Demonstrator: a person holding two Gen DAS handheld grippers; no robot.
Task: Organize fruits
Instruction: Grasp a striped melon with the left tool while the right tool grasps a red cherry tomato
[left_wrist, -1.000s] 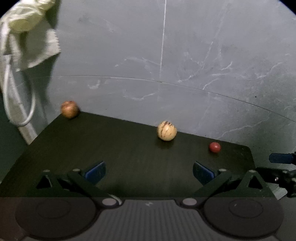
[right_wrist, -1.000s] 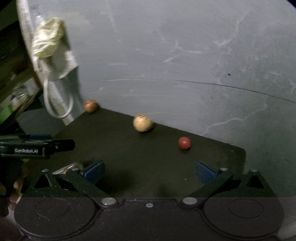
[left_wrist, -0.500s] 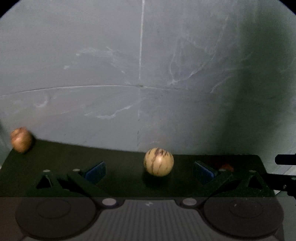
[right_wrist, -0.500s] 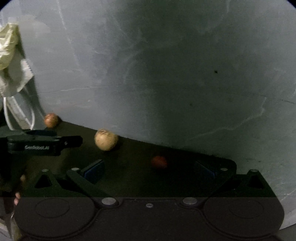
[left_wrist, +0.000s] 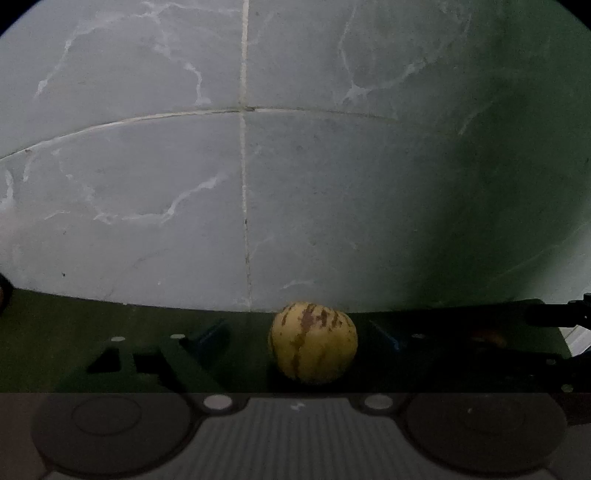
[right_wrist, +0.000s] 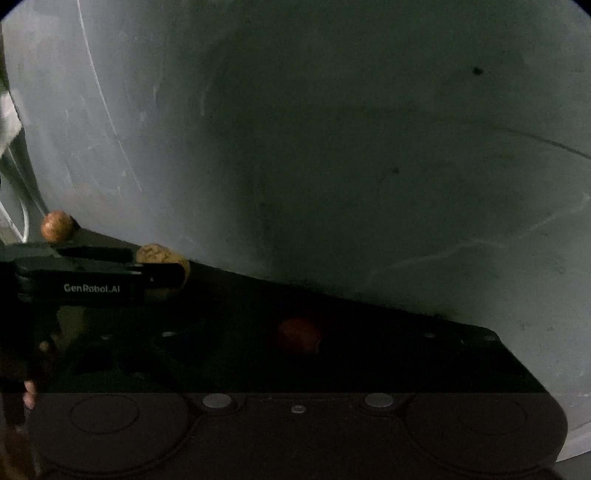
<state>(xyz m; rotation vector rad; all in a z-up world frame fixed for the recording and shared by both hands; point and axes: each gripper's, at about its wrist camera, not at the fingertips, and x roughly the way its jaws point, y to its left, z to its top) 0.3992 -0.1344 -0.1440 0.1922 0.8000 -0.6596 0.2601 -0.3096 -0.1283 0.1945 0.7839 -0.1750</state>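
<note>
A yellow fruit with brown stripes (left_wrist: 314, 341) sits on the dark table (left_wrist: 55, 317) at its far edge, between the open fingers of my left gripper (left_wrist: 295, 338). In the right wrist view the same fruit (right_wrist: 162, 256) is partly hidden behind the left gripper's body. A small red fruit (right_wrist: 299, 336) lies between the open fingers of my right gripper (right_wrist: 295, 336); the fingers are dark and hard to make out. A brown round fruit (right_wrist: 57, 226) sits at the table's far left corner.
A grey marbled tile wall (left_wrist: 240, 184) stands right behind the table. The table's right edge (right_wrist: 517, 354) is close to my right gripper. A white cable and cloth (right_wrist: 11, 166) hang at the far left. My right gripper's fingers (left_wrist: 554, 314) show at right.
Both grippers have moved forward and lower toward the table. The striped fruit now lies between my left fingers and the red fruit between my right fingers. The scene is darker.
</note>
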